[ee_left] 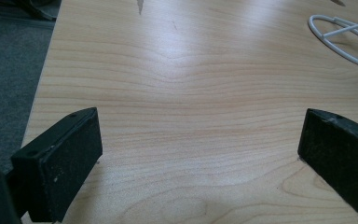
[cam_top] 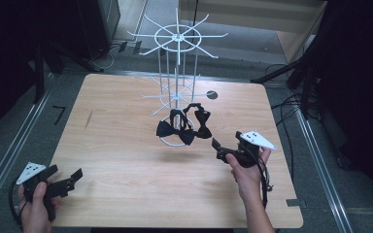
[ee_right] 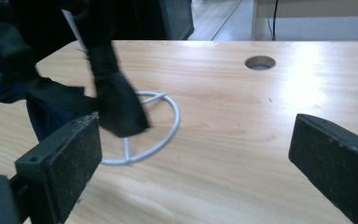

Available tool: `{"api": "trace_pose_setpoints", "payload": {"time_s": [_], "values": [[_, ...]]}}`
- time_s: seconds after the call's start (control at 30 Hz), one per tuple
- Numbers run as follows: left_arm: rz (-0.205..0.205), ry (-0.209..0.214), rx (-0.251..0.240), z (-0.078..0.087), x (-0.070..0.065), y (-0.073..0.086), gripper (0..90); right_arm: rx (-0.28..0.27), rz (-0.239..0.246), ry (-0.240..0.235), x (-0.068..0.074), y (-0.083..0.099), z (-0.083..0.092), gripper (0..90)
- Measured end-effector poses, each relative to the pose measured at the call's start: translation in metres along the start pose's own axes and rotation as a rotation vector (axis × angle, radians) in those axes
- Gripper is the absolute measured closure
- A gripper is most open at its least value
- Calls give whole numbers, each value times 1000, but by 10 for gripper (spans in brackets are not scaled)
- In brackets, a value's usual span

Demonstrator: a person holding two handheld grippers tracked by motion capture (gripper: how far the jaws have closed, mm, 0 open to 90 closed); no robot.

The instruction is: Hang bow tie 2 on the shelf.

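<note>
High view showed two black bow ties [cam_top: 183,127] hanging on the lower arms of a white wire display rack [cam_top: 177,53] that stood toward the table's far edge, its ring base resting on the wood. The right gripper [cam_top: 222,147] sat just beside the ties on their near-right side, jaws spread wide with nothing between them. The left gripper [cam_top: 73,177] hovered by the table's near-left corner, jaws equally wide and empty, well apart from the rack.

Right gripper view placed a bow tie wing [ee_right: 116,105] close ahead of the left jaw, dangling over the ring base [ee_right: 161,130]. The fabric looked soft, matte and floppy, with thin straps looped over slender prongs. The rack seemed light, built of thin coated wire on a narrow ring.

The main risk, as I judged it, was a jaw snagging a strap or brushing a wing, which could drag a tie off its prong or tip the rack. A tie could also slide from the smooth wire if the rack were jolted. The pale wood-grain table [cam_top: 126,145] was flat and slick, so the base could skid.
</note>
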State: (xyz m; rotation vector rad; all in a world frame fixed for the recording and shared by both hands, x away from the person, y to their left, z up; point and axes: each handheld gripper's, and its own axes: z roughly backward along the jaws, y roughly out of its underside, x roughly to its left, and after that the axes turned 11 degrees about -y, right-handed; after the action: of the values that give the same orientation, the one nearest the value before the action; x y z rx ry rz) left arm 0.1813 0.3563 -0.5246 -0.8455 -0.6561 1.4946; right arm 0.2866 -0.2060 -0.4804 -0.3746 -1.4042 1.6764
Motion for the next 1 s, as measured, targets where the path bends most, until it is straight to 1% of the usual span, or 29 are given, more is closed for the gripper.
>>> {"api": "trace_pose_setpoints", "payload": {"time_s": [0.13, 0.27, 0.37, 0.43, 0.57, 0.6, 0.73, 0.8, 0.87, 1.0], "values": [[-3, -1, 0, 0, 0, 0, 0, -8, -24, 12, -12, 8, 13, 24], [-4, -4, 0, 0, 0, 0, 0, 9, -22, 32, -21, 20, 23, 22], [-2, -5, -1, 0, -1, 0, 0, 17, -36, 37, -27, 30, 30, 22], [-1, -4, -1, 0, -1, 0, 0, 19, -46, 40, -30, 34, 34, 22], [-2, -6, -2, 0, -1, 0, 0, 26, -39, 49, -35, 41, 41, 22], [-1, -6, -2, 0, -1, 0, 0, 29, -44, 53, -36, 42, 43, 22], [-2, -6, -2, 0, -1, 0, 0, 28, -38, 59, -40, 48, 51, 22], [-5, -4, -2, 0, -1, 0, 0, 23, -44, 63, -43, 52, 57, 20], [-8, -4, 0, 0, -1, 0, 0, 16, -61, 70, -47, 55, 63, 18], [-9, -5, 0, 0, -1, 0, 0, 12, -65, 86, -54, 59, 74, 14]]}}
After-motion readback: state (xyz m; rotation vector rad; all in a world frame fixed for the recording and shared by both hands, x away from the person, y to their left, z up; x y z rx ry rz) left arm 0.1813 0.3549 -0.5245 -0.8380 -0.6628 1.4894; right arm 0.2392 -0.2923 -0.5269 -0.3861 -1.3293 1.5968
